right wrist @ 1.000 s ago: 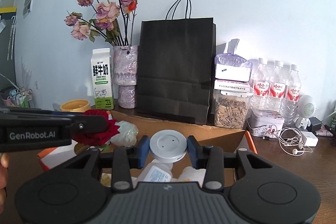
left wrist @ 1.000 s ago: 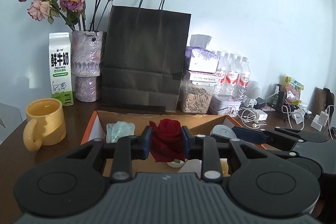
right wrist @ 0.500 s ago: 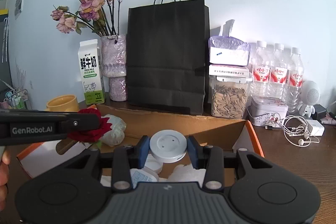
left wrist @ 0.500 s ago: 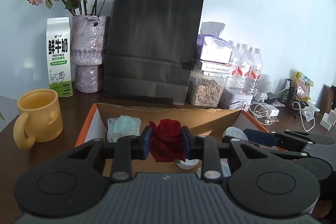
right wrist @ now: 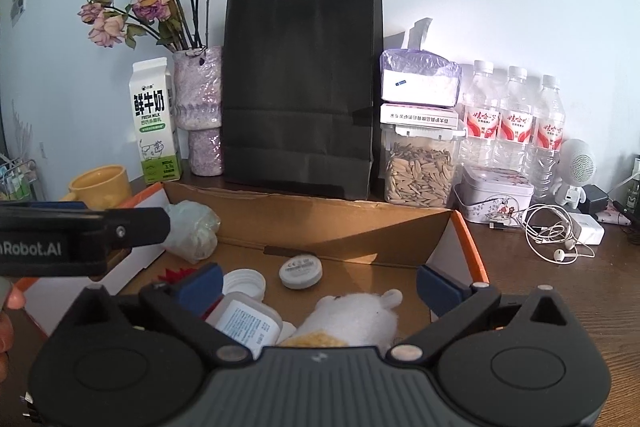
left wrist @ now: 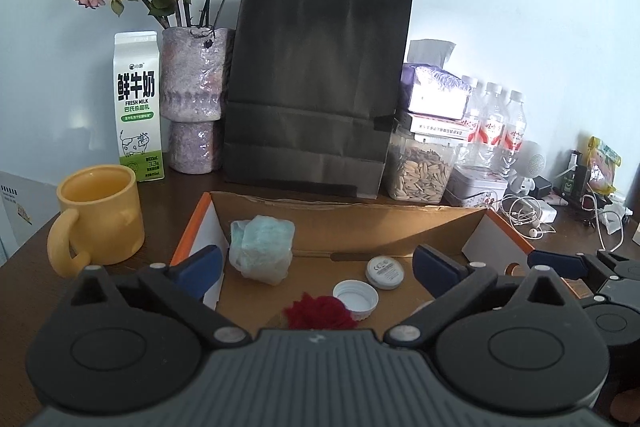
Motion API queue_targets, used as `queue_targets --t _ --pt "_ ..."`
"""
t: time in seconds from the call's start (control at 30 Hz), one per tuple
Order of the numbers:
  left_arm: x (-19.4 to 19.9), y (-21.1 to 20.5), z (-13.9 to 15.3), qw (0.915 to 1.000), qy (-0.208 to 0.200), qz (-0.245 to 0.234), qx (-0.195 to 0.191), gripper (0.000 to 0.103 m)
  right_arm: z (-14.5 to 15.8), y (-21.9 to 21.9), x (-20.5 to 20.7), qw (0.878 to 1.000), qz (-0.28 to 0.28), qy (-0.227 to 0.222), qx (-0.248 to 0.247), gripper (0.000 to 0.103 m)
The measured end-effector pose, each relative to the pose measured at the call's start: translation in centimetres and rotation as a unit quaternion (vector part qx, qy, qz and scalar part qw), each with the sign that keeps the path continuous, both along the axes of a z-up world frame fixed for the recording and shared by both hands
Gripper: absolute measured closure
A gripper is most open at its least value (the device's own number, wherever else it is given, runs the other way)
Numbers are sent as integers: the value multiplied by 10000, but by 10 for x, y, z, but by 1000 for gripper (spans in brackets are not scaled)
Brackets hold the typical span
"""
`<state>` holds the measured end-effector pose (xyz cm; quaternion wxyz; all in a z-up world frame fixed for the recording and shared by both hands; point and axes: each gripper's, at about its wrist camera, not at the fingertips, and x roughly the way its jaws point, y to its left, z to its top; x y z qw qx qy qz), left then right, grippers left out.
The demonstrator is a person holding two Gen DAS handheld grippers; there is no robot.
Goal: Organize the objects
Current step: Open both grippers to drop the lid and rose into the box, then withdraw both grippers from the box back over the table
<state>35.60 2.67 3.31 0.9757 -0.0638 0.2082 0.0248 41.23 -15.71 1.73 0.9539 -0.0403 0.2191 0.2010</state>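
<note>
An open cardboard box (left wrist: 352, 215) with orange edges sits on the dark table. On its floor lie a red rose head (left wrist: 320, 313), a round white disc (left wrist: 384, 271) and a white bottle cap (left wrist: 356, 297). My left gripper (left wrist: 320, 265) is open and empty above the box. My right gripper (right wrist: 318, 281) is open and empty over the same box (right wrist: 332, 217), above the disc (right wrist: 301, 271), a white plush toy (right wrist: 352, 315) and a white container (right wrist: 250, 323). A crumpled pale wad (left wrist: 262, 253) lies at the box's left.
A yellow mug (left wrist: 100, 215) stands left of the box. Behind it are a milk carton (left wrist: 137, 107), a vase of dried roses (left wrist: 192, 99), a black paper bag (left wrist: 316, 87), a seed jar (left wrist: 420, 167) and water bottles (right wrist: 516, 123). Earphones and chargers (right wrist: 556, 231) lie at right.
Both grippers have opened. The left let go of the red rose head and the right let go of the round white disc; both things now lie on the box floor.
</note>
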Motion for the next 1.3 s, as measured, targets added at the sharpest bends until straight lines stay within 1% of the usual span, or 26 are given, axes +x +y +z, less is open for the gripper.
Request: queue_targets --t 0.8,1.07,1.3 --pt "-6 -2 6 9999 99 18 41 0 8 2 -10 9999 16 -74 -91 0" --pt "-22 -5 12 9999 118 -6 39 0 14 -3 -29 9998 6 -113 -131 0" --pt "-48 -9 19 9999 88 -7 108 0 19 -11 -55 9998 20 -147 -165 0"
